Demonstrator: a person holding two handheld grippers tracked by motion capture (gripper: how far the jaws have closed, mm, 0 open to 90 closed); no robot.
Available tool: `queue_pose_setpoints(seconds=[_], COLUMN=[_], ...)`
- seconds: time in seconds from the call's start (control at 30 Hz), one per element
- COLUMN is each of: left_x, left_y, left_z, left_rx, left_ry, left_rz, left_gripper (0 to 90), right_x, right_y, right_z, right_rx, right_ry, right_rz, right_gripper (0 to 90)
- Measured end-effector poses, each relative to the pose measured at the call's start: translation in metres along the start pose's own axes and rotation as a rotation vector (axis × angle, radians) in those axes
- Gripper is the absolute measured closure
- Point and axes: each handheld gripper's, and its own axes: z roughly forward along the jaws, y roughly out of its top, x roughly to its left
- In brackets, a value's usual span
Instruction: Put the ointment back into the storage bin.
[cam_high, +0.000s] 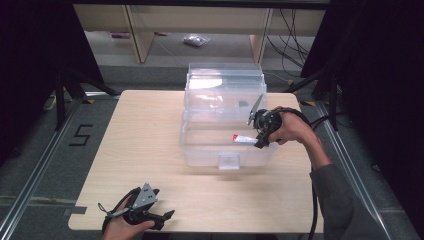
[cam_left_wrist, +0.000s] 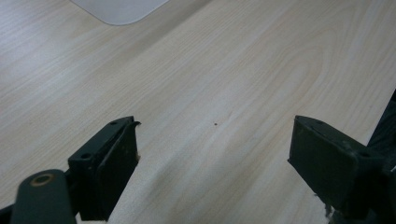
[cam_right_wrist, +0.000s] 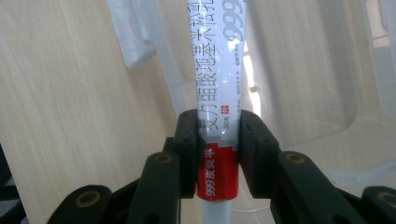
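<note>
While the right gripper (cam_right_wrist: 217, 140) clamps the red-and-white ointment tube (cam_right_wrist: 215, 88) over the clear box's (cam_high: 200, 155) right interior, lower it near the floor before releasing; the left gripper (cam_left_wrist: 215, 163) idles wide open, near-left.

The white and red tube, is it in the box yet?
Almost. Done: the clear plastic box stands with its lid up. In hand: the right hand-held gripper is shut on the white and red tube, holding it over the box. Left: letting it go inside. The left hand-held gripper waits open over the wooden table.
</note>
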Motion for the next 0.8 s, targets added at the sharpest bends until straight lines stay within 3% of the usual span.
queue_pose_setpoints(seconds=[0.03,0.1,0.13,0.17,0.5,0.53,0.73,0.8], left_x=[-0.001,-0.001,-0.001,-0.001,-0.001,-0.001,-0.001,-0.001], left_y=[0.000,0.000,0.000,0.000,0.000,0.000,0.000,0.000], left_z=[0.000,0.000,0.000,0.000,0.000,0.000,0.000,0.000], left_rx=[-0.005,-0.007,-0.004,-0.004,-0.008,-0.008,-0.007,-0.010], left_ry=[0.002,0.000,-0.002,-0.002,-0.002,-0.003,-0.004,-0.002], left_rz=[-0.002,-0.011,-0.005,-0.005,-0.008,-0.007,-0.007,-0.009], left_gripper=[15.1,15.2,15.1,15.1,15.1,15.2,15.2,15.1], right_x=[-0.002,-0.003,-0.006,-0.006,-0.019,-0.018,-0.021,-0.020], right_y=[0.000,-0.001,-0.001,-0.001,-0.003,-0.003,-0.003,-0.003], right_z=[0.002,0.005,0.007,0.007,0.018,0.019,0.025,0.027], right_rx=[-0.001,0.012,0.007,0.010,0.019,0.027,0.044,0.051], right_ry=[0.002,-0.003,0.004,-0.005,0.010,0.003,0.010,0.009], right_rz=[-0.012,0.021,-0.003,0.016,0.009,0.035,0.012,0.030], right_gripper=[70.9,70.9,70.9,70.9,70.9,70.9,70.9,70.9])
